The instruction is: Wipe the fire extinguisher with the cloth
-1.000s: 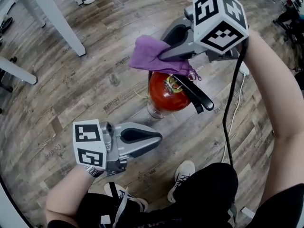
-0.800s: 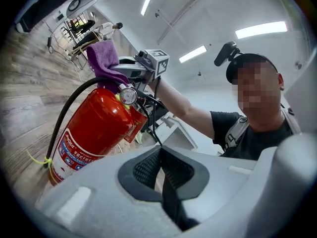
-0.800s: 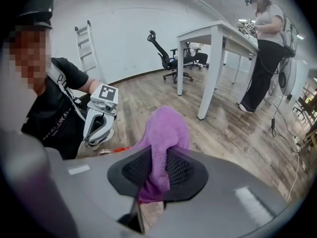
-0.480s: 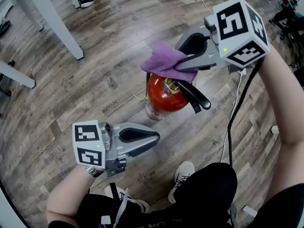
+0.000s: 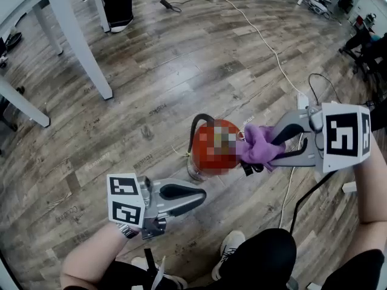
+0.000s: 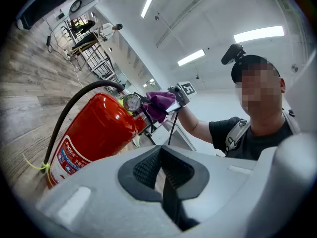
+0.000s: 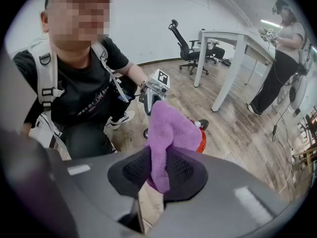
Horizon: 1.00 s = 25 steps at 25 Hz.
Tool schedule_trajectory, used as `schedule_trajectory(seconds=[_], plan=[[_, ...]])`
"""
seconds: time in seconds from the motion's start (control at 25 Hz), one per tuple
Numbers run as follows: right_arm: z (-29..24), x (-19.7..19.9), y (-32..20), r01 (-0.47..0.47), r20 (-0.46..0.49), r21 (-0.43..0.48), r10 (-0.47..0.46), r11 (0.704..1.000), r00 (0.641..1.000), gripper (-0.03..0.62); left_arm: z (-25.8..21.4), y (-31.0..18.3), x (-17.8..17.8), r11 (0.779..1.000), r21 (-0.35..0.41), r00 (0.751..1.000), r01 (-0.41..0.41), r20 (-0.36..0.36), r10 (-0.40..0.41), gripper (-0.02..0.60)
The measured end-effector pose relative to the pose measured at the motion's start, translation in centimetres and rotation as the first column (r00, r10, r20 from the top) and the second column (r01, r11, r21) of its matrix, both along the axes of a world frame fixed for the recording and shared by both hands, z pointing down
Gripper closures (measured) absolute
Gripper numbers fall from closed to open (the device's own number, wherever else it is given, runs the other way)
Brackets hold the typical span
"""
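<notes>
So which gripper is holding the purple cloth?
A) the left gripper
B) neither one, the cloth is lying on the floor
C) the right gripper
C: the right gripper has its jaws pinched on the purple cloth, up by the top of the red fire extinguisher, while the left gripper is shut with nothing in it.

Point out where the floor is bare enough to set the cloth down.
Bare floor lies between the white table leg and the fire extinguisher, and beyond it up to the white cable. Crowded: its right side, where the right gripper holds the cloth, and near the left gripper.
</notes>
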State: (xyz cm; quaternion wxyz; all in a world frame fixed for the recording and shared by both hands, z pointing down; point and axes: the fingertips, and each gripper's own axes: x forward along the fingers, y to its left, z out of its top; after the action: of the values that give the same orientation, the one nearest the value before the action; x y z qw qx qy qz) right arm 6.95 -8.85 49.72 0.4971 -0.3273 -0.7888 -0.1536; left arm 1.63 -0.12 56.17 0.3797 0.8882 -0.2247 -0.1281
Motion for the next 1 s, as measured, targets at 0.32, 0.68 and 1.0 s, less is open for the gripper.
schedule_trajectory(seconds=[0.32, 0.68, 1.0], plan=[[-3.1, 3.2, 2.7, -0.038, 0.010, -0.081, 0.039, 0.996, 0.999, 0.525, -0.5, -0.7, -1.4, 0.999, 0.018, 0.999, 0.039, -0.006, -0.039, 0.584], [-10.4, 2.7, 3.9, -0.350, -0.013, -0.481, 0.392, 0.804, 0.920, 0.525, -9.7, 2.8, -4.8, 0.980, -0.098, 0.981, 0.173, -0.071, -0.180, 0.584], [-21.7, 2.5, 6.2, -0.505, -0.077, -0.764, 0.720, 0.402, 0.689, 0.525, -24.5, 6.5, -2.2, 0.965, -0.210, 0.979, 0.158, -0.093, -0.181, 0.508]])
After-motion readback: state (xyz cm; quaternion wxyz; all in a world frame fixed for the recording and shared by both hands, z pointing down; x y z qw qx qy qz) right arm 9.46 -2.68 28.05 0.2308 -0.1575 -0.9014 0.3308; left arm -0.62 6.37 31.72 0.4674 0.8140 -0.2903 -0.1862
